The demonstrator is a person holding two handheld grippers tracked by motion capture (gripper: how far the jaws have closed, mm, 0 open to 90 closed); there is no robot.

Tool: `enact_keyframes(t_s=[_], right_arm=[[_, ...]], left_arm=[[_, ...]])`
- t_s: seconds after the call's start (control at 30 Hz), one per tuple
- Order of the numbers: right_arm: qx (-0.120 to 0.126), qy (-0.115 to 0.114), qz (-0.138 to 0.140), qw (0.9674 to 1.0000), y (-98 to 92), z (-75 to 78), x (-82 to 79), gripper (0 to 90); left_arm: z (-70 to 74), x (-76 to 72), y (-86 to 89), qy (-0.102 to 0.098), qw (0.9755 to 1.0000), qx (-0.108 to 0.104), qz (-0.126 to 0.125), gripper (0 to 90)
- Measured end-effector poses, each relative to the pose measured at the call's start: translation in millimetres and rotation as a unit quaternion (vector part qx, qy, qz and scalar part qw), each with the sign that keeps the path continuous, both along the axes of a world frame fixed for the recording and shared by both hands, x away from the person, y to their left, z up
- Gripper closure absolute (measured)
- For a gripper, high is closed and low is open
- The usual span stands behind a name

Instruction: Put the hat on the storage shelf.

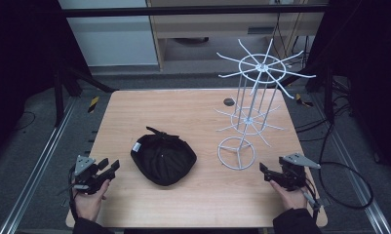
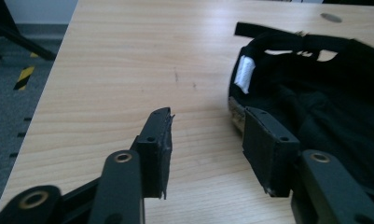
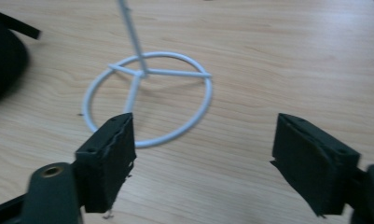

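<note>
Black cap [image 1: 163, 160] lies between both open tongs.

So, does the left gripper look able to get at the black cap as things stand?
Probably yes. The left gripper is open and empty, pointing toward the black cap, with bare table between them. In the left gripper view, the cap's edge lies just past one jaw.

Light falls evenly from overhead on my pale wooden tabletop [image 1: 193, 112]; surroundings stay dark. Shadows are soft, no glare. My right gripper view is blurred throughout.
</note>
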State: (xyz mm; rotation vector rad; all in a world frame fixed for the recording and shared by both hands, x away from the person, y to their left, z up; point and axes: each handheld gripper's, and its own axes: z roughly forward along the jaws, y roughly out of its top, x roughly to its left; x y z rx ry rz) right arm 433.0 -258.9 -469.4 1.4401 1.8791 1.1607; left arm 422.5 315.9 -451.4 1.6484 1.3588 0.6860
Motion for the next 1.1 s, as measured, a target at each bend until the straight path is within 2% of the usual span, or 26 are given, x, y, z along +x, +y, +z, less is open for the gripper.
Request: enact_keyframes(t_s=[0.1,0.13,0.2,0.23,0.3,0.37,0.47,0.57,0.77,0.97,1.0,1.1], right_arm=[[-0.006,-0.005,0.014,0.9999,9.8,2.4,-2.4,28.0],[-0.003,-0.006,0.036,0.9993,20.4,2.9,-4.3,32.6],[-0.001,-0.008,0.046,0.9989,24.5,2.5,-4.8,33.6],[-0.010,-0.015,0.068,0.9975,38.1,1.1,-6.2,35.6],[-0.016,-0.020,0.076,0.9968,42.9,1.0,-6.7,36.9],[-0.023,-0.029,0.100,0.9943,56.5,1.5,-7.9,38.1],[-0.013,-0.033,0.120,0.9921,72.8,3.4,-8.6,39.1],[-0.003,-0.035,0.141,0.9894,93.4,7.0,-5.4,40.0],[0.003,-0.036,0.150,0.9880,113.0,13.8,0.2,41.5],[0.001,-0.039,0.161,0.9861,138.1,22.6,9.2,44.6],[0.002,-0.040,0.164,0.9856,147.1,24.4,13.3,45.3],[0.002,-0.037,0.167,0.9853,157.2,25.3,17.3,46.2]], left_arm=[[2.4,-3.5,-4.3,-0.006,1.0000,0.000,-0.002,55.4],[3.5,-4.7,-7.2,-0.004,0.9999,-0.007,-0.009,55.0],[3.3,-5.1,-9.0,-0.004,0.9999,-0.007,-0.010,54.6],[3.0,-4.6,-11.8,0.000,0.9999,-0.005,-0.015,53.6],[3.0,-4.1,-13.3,0.000,0.9999,-0.004,-0.015,53.5],[3.3,-2.3,-15.3,0.001,0.9998,-0.004,-0.019,53.2],[3.9,0.0,-17.9,0.001,0.9998,-0.008,-0.020,53.1],[4.7,1.4,-19.9,-0.004,0.9998,-0.003,-0.018,53.1],[7.3,7.5,-21.3,-0.006,0.9998,-0.008,-0.018,52.9],[10.2,16.6,-30.2,-0.008,0.9997,-0.001,-0.025,53.8],[9.6,18.8,-32.3,-0.007,0.9997,0.000,-0.025,54.3],[6.9,25.6,-37.2,-0.003,0.9996,0.011,-0.027,54.4]])
